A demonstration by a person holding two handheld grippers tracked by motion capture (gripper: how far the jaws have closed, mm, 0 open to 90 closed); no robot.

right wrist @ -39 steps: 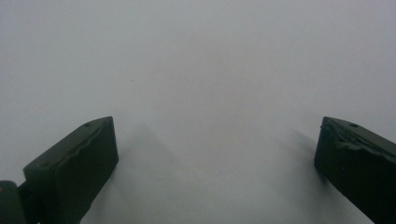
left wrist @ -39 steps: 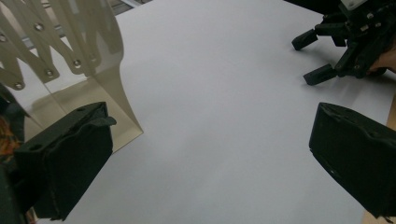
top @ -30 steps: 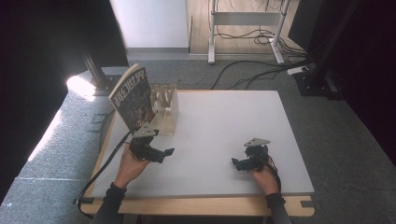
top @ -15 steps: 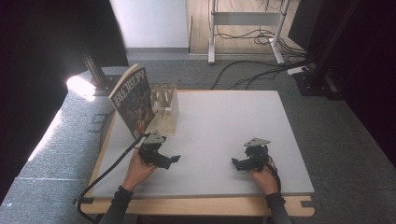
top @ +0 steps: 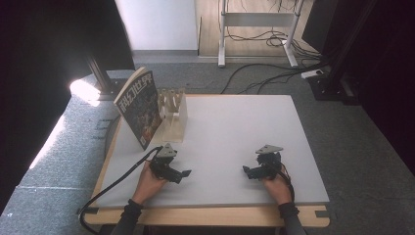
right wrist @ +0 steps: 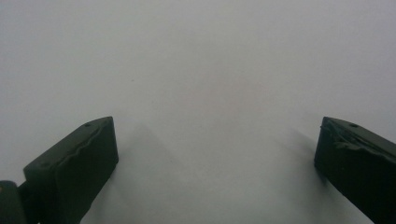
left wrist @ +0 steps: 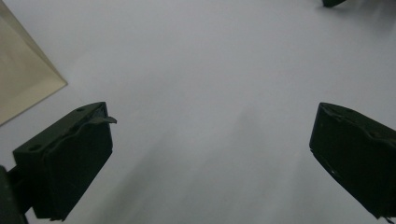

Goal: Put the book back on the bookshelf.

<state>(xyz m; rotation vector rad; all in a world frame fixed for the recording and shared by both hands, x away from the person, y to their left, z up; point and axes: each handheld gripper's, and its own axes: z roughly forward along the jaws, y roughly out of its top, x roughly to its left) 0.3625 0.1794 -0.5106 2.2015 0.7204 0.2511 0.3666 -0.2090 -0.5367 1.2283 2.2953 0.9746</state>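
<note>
Near edge: left gripper (top: 182, 173) and right gripper (top: 248, 171) resting low on white table (top: 235, 127), well apart, jaws spread wide, gripping nothing. Far left: magazine (top: 139, 106) upright, leaning against wooden rack (top: 174, 113), beyond left gripper.

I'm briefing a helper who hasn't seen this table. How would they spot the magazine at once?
Start at the white table and go to its far left corner, where a pale wooden rack stands. The magazine stands tilted against the rack's left side; it is the only printed, dark, colourful thing there, with white characters on its cover.
</note>
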